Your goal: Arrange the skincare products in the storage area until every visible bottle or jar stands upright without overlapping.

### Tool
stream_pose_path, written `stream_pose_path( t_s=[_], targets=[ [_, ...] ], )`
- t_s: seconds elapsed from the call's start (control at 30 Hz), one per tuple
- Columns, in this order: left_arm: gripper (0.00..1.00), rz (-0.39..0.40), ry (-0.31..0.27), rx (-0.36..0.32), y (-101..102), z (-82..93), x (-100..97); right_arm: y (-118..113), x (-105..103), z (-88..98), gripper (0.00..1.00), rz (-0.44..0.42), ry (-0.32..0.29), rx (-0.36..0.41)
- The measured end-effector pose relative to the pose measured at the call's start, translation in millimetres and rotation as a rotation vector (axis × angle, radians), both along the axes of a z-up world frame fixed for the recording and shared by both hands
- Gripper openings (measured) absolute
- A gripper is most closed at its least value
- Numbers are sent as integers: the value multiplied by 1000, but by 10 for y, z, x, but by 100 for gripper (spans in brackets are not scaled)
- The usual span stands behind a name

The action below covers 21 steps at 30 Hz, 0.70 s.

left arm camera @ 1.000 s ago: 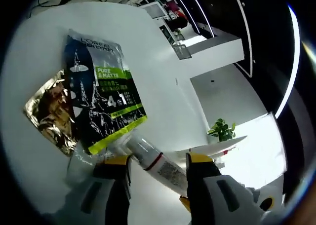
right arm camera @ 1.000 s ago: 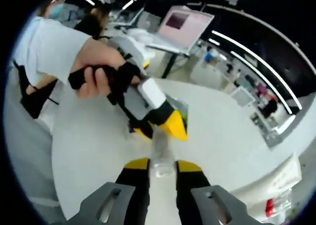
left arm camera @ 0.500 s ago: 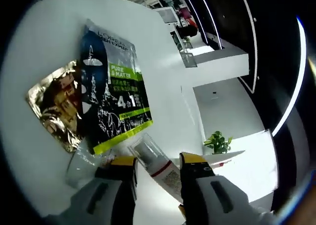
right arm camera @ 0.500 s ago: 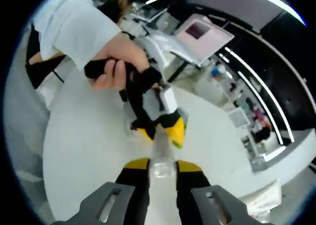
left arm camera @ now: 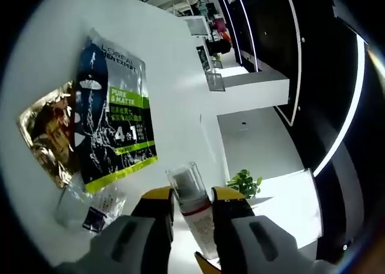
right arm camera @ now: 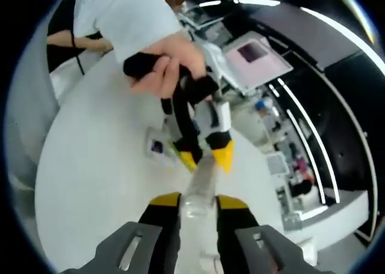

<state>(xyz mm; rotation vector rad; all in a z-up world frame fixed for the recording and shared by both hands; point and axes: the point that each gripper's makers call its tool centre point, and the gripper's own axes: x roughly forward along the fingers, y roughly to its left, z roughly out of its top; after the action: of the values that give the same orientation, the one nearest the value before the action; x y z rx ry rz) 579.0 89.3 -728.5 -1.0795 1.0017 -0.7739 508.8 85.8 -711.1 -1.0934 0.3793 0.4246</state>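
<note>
The tube's (left arm camera: 195, 211) lower end is hidden between the left tongs (left arm camera: 192, 197). The gold foil packet (left arm camera: 45, 133) lies partly under the black-and-green sachet (left arm camera: 114, 127). The small clear packet's (left arm camera: 90, 207) print is unreadable. The tube's (right arm camera: 201, 184) label blurs in the right gripper view.

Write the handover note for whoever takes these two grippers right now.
Left gripper: shut on the tube, near its clear cap.
Right gripper: shut on the same tube's other end; the tube is held between both above the white table.
On the table: black-and-green sachet, gold packet, small clear packet, all flat.
Done: tube lifted.
Left: stand it upright, clear of the packets.
</note>
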Motion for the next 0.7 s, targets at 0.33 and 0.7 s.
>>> stream_pose_path(
  t_s=[0.33,0.7],
  targets=[
    [16,12,30,-4,-43,-61,7,-56,17,-163,18,63,-12,-108],
    [15,53,85,46,-94,-298,-38,-115,4,-418,19,75,24,-145]
  ],
)
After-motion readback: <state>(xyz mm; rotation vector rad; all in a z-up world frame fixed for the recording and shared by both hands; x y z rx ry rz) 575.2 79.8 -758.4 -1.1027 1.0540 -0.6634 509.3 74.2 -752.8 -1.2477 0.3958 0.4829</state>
